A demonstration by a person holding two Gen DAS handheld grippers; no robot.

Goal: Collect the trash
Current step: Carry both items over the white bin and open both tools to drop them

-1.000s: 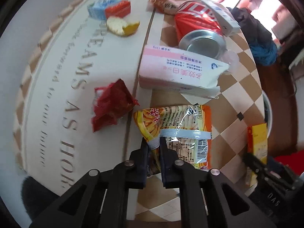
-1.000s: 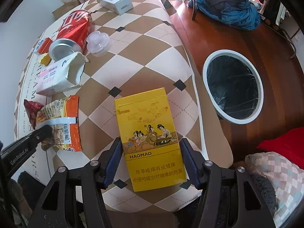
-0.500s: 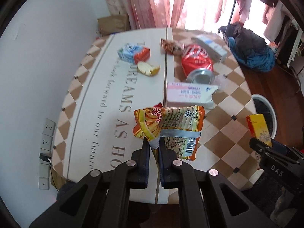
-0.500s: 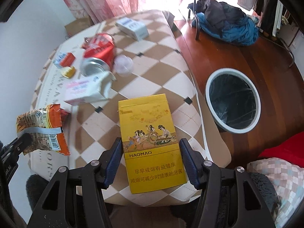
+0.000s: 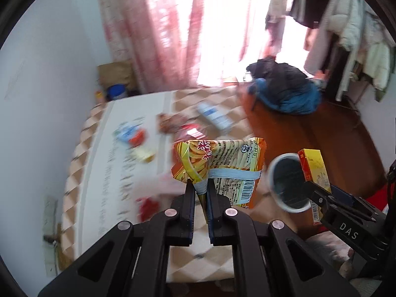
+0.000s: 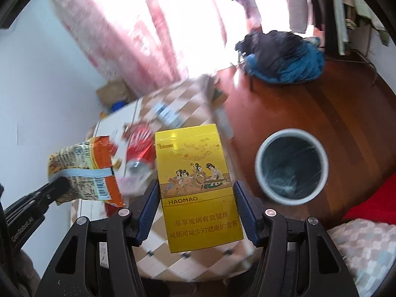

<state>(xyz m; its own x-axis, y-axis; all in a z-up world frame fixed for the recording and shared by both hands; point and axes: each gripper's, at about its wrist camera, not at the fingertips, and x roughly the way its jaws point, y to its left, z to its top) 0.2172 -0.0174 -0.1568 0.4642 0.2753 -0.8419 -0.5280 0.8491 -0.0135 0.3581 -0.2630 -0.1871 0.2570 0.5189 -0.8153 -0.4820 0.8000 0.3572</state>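
Note:
My left gripper (image 5: 199, 185) is shut on the corner of an orange and yellow snack bag (image 5: 222, 163), which hangs in the air well above the table. The same snack bag (image 6: 84, 170) shows at the left of the right wrist view. A yellow cigarette box (image 6: 195, 185) sits upright between the blue pads of my right gripper (image 6: 195, 190), which is shut on it. That yellow box (image 5: 314, 170) hangs beside the round white-rimmed trash bin (image 5: 288, 183) in the left wrist view. The bin (image 6: 292, 165) stands on the wooden floor, right of the table.
On the checked table (image 5: 104, 173) lie a red can (image 6: 141, 143), a blue and white box (image 5: 215, 117), a blue and red packet (image 5: 130, 135), a red wrapper (image 5: 148, 205). A heap of blue and dark clothes (image 6: 284, 59) lies on the floor by the pink curtains (image 5: 160, 32).
Both grippers have risen far above the table with their loads; the table looks smaller and blurred. The bin now shows close beside the yellow box in the left wrist view.

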